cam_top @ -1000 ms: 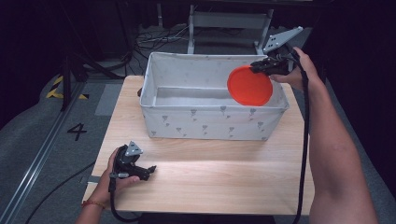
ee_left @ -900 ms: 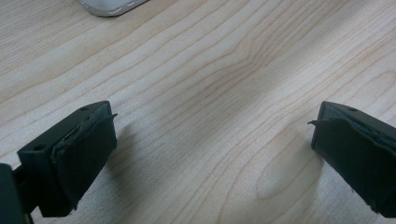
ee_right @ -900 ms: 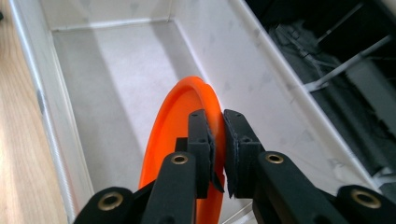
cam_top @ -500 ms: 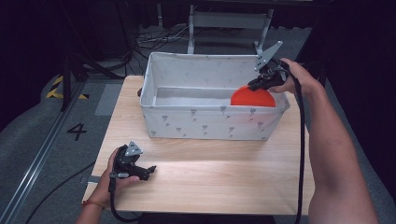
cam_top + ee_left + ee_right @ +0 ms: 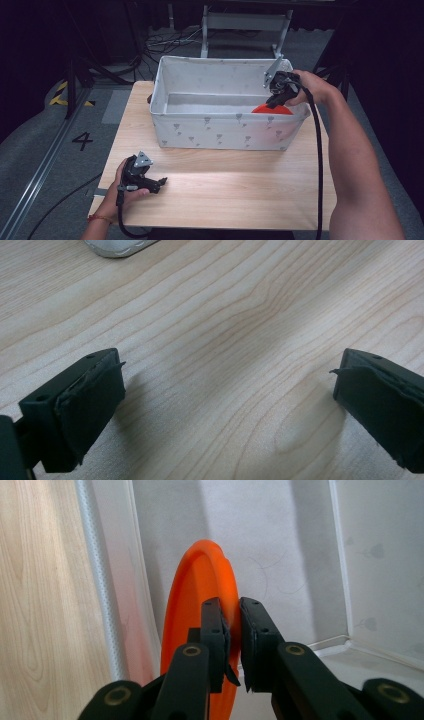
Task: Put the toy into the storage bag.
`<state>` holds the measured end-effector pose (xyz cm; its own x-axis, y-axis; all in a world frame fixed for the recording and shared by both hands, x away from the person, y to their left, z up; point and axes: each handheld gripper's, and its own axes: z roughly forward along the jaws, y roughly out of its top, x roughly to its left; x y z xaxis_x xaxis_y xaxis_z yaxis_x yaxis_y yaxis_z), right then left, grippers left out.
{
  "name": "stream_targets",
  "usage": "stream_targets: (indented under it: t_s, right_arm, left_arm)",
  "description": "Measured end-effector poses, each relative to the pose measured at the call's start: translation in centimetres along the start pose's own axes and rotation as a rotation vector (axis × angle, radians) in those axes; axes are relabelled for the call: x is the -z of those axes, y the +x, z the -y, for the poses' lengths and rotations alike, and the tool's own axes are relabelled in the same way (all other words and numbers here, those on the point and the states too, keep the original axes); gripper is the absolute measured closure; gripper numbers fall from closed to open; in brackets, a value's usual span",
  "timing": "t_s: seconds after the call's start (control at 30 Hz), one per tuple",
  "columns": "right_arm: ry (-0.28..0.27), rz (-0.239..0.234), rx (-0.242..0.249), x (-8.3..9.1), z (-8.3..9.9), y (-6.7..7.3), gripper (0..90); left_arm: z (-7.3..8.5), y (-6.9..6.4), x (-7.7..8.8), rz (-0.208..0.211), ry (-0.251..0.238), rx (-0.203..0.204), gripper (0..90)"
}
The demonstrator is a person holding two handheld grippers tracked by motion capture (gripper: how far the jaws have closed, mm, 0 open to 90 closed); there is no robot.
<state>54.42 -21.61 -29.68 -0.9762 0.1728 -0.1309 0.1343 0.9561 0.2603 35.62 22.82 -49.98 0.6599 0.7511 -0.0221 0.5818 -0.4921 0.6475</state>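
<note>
An orange plate (image 5: 272, 109) stands on edge inside the white fabric bin (image 5: 180, 131), at its right end, mostly hidden behind the front wall. My right gripper (image 5: 274, 102) reaches down over the bin's right end and is shut on the plate's rim. In the right gripper view the plate (image 5: 197, 610) hangs upright with its rim pinched between the two black jaws of my right gripper (image 5: 233, 630). My left gripper (image 5: 159, 184) lies low on the wooden table near its front left corner. Its jaws (image 5: 225, 405) stand wide apart over bare wood, with nothing between them.
The bin takes up the far half of the wooden table (image 5: 240, 190); its grey floor (image 5: 210, 102) is bare left of the plate. A cable (image 5: 318, 165) trails from the right gripper along the forearm. Dark floor with cables and a metal frame (image 5: 245, 22) lie beyond the table.
My right gripper has come down with the orange plate, which has sunk from above the bin's rim to deep inside the right end. The left gripper has stayed put.
</note>
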Motion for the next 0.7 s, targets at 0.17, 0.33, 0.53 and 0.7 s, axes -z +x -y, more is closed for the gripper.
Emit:
stream_targets:
  t_s: [0.17,0.33,0.53,0.7]
  right_arm:
    - [0.049,-0.035,-0.013,-1.0,-0.2,-0.2,81.6]
    - [0.109,-0.083,-0.015,-1.6,0.0,-0.4,80.8]
    - [0.14,-0.1,-0.027,-2.6,0.4,-0.7,80.4]
    - [0.099,-0.104,-0.047,-2.2,0.3,-0.7,79.2]
  left_arm:
    - [0.0,0.0,0.0,-0.001,-0.001,-0.001,0.4]
    - [0.0,0.0,0.0,0.0,0.0,0.0,0.4]
    - [0.0,0.0,0.0,0.0,0.0,0.0,0.4]
    - [0.0,0.0,0.0,0.003,0.001,-0.002,0.4]
